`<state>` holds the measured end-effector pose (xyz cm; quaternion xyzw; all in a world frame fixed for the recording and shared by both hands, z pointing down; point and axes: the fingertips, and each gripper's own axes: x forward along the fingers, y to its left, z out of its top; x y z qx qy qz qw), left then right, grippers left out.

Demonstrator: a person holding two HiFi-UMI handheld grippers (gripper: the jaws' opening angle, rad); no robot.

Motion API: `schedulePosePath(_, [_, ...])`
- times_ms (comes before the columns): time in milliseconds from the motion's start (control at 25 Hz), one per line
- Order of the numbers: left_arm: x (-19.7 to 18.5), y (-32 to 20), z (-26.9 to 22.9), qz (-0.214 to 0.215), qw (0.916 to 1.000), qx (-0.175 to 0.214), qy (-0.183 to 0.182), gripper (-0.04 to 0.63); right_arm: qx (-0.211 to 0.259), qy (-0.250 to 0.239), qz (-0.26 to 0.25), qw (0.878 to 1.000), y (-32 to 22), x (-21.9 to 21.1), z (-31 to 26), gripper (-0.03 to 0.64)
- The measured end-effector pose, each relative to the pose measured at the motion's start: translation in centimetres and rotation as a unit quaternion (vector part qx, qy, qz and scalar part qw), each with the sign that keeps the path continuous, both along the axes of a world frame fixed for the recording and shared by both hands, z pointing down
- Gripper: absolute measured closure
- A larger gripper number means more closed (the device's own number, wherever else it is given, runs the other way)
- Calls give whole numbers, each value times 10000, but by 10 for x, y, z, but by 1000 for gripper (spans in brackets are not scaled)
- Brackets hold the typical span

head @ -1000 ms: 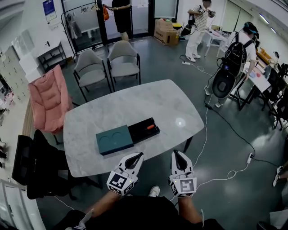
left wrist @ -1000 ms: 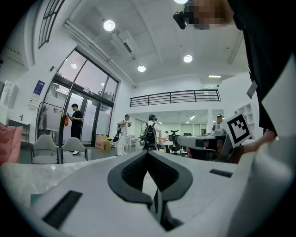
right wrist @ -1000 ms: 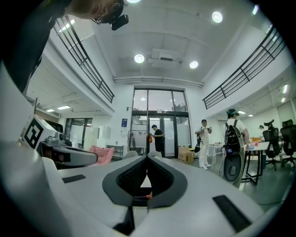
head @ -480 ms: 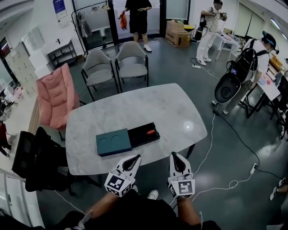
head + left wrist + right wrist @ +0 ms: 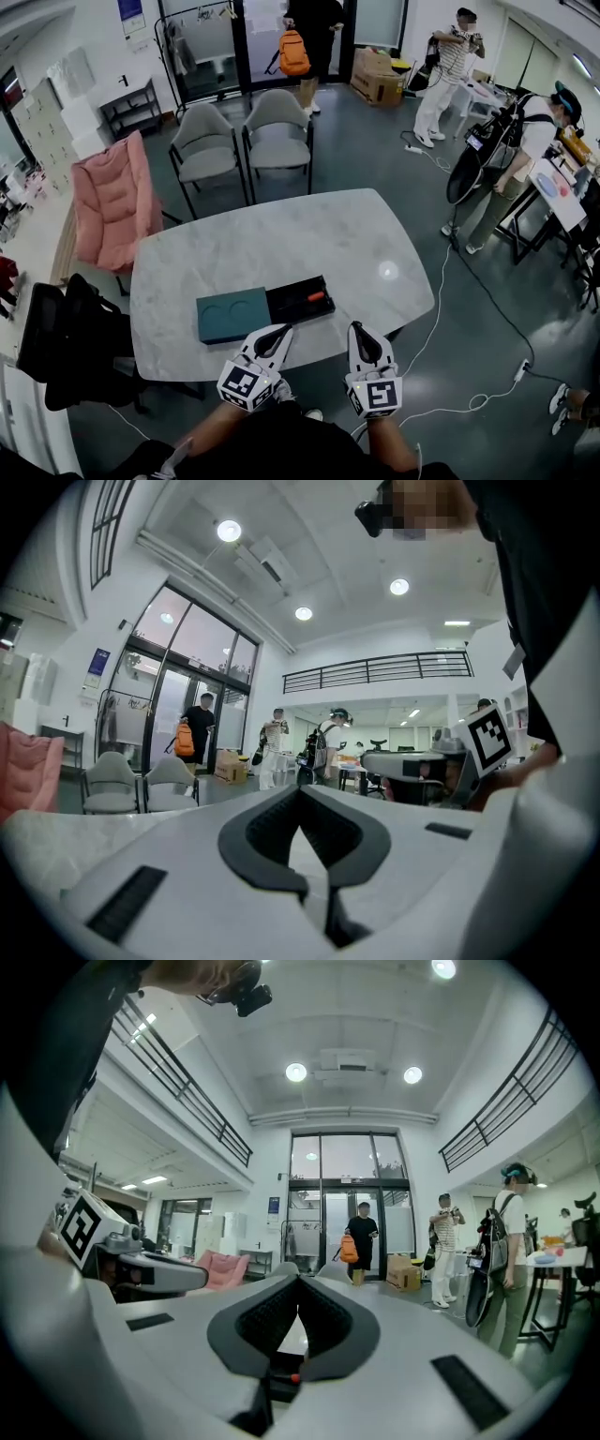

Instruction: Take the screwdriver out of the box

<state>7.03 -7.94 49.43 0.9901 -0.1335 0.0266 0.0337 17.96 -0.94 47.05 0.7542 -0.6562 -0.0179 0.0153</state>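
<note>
The table (image 5: 309, 225) is showing white marble with grey veining. The box (image 5: 232, 314) is presenting teal and black sections, and the screwdriver (image 5: 316, 296) is displaying an orange-red handle. The left gripper (image 5: 283, 329) and right gripper (image 5: 356, 327) are showing white shells with black-and-white square markers.

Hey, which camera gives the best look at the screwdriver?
The head view: the screwdriver lies in the open black tray on the table, seen whole from above, though small. The right gripper view shows only an orange speck, likely its handle, through the gap between the jaws. The left gripper view does not show it.
</note>
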Motion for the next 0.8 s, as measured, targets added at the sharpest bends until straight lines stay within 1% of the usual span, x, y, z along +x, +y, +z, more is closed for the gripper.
schedulePosePath(200, [9,-34,-3,-118,9999,9,84,591,-69,76,-76,9999,-34,12,-2,594])
schedulePosePath(440, [3,-72,-3,-299,9994,-27,162,591,-330,200,-332,9987,-72,8,6,594])
schedulePosePath(600, [-1,-86,-6,-325,9993,11,210,591,-583,272,-545,9964,-89,1,17,594])
schedulePosePath(800, [12,-97,-14,-335,9990,103,259,591,-885,237,-859,9921,-106,4,32,594])
